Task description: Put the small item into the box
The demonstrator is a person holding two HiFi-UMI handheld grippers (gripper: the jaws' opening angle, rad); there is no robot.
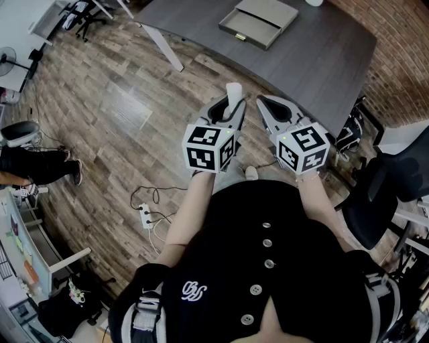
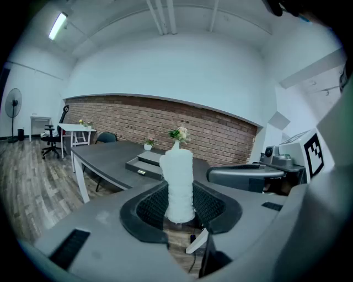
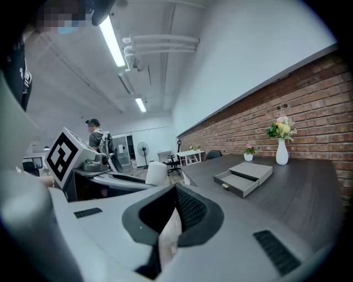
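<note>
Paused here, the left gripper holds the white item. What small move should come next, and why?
Probably carry the left gripper forward toward the grey drawer box on the table. Its jaws are closed on the white ribbed cylinder, held upright, and the box's drawer stands open some way ahead. The right gripper is empty, jaws together, so it need not act.

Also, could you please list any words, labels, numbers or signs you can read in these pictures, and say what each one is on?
No text here reads plainly.
Black garment: a white stitched emblem, perhaps two curled letters, too stylised to read.
Cubes on the left gripper and right gripper: black-and-white square markers only, no letters or numbers.
Grey drawer box: no label shows.
</note>
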